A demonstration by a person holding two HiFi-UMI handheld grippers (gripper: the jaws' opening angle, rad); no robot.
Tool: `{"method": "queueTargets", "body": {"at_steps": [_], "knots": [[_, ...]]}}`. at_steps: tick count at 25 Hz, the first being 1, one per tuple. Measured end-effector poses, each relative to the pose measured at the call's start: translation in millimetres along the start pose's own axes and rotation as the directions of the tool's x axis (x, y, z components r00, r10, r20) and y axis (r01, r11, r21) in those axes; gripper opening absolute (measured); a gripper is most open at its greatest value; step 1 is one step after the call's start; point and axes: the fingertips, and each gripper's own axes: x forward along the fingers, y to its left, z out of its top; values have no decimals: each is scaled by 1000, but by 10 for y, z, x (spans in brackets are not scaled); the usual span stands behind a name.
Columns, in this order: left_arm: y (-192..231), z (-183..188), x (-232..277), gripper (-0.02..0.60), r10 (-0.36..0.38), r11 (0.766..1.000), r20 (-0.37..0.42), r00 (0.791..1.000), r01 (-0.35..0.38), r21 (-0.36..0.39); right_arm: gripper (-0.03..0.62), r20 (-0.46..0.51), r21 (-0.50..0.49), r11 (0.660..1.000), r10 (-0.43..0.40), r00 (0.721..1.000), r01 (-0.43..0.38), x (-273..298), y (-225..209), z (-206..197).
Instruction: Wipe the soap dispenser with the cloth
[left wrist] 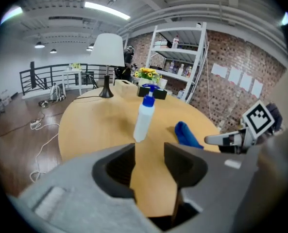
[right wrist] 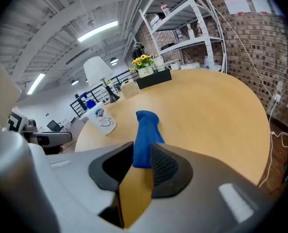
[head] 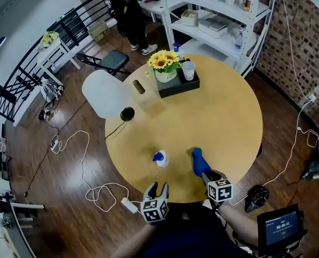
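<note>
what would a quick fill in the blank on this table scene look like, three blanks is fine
The cloth pinched by the right gripper is ____ in colour.
The soap dispenser stands ____ on the table.
The jaws of the left gripper stand apart and hold ____.
Missing words: blue; upright; nothing.

Upright white dispenser near blue cloth

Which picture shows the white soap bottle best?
The left gripper view: the white plastic soap bottle with a blue pump top stands mid-frame, seen whole from the side. The right gripper view shows it off to the left, with its printed label. The head view shows it small, from above.
</note>
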Motion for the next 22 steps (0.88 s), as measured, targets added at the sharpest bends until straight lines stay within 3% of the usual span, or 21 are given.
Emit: {"method": "queueTargets", "body": {"at_steps": [2,5,8,10,13,15,19,22], "knots": [[-70,-54,-169,140,-41,999,12,999,41,11,103,28,-20,1000,13,1000,-12,-102,34,-23],[-124,-185,-411,5,-57,994,-5,998,58,90,71,81,-66,998,25,996,-19,-337,134,-53],[-175,-258,-587,3,-71,986,-9,997,72,151,11,133,-71,996,54,990,-45,-625,300,-88],[-246,-246,-681,3,-165,980,17,986,162,114,9,158,-43,997,71,985,-65,-778,463,-176],[-401,-300,-874,3,-362,932,46,931,363,-20,9,181,-22,998,64,981,-61,-938,737,-403],[-396,-395,-1102,5,-434,898,67,898,438,-52,9,189,-20,998,57,980,-54,-1046,978,-584],[-242,-602,-1669,3,-477,876,99,873,481,-20,9,219,20,996,80,973,-86,-1315,1553,-914],[-90,-806,-2033,3,-484,874,99,870,486,-2,9,214,4,995,94,972,-97,-1462,1957,-1190]]}}
